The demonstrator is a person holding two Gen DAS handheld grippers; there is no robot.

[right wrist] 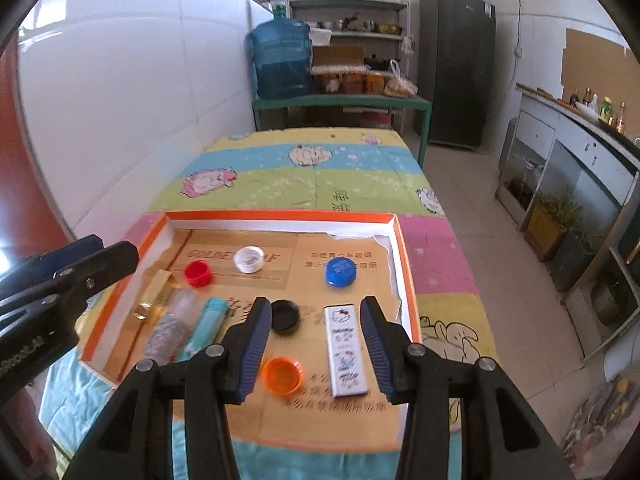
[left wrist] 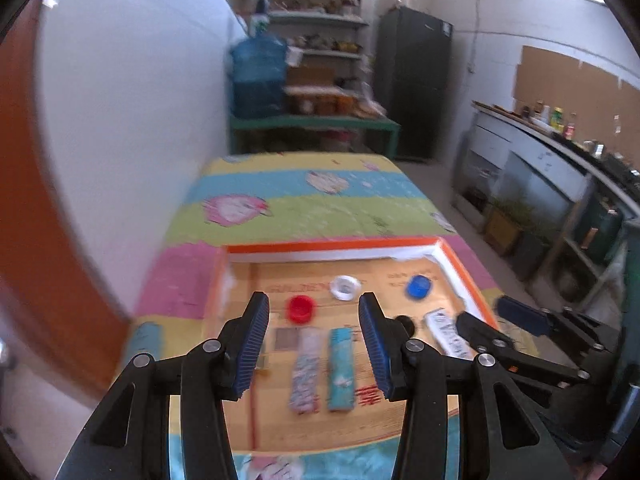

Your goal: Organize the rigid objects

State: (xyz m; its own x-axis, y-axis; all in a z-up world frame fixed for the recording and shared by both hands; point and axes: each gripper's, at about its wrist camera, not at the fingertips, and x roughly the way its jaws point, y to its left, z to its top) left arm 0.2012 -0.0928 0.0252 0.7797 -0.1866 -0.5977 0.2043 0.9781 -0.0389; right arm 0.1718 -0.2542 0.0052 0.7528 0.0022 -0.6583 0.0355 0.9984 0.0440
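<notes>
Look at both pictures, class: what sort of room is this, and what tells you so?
Probably a home kitchen or pantry. A fridge stands at the back, shelves hold jars and pots, and a counter on the right carries bottles. A water jug sits nearby.

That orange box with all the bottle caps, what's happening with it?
A person holds a claw in each hand above the shallow orange-rimmed box on the bed. The left claw and right claw are both open and empty. Inside the box lie red, white, blue, black and orange caps, plus a few lighters, like the white patterned one. Nothing is being picked up.
</notes>
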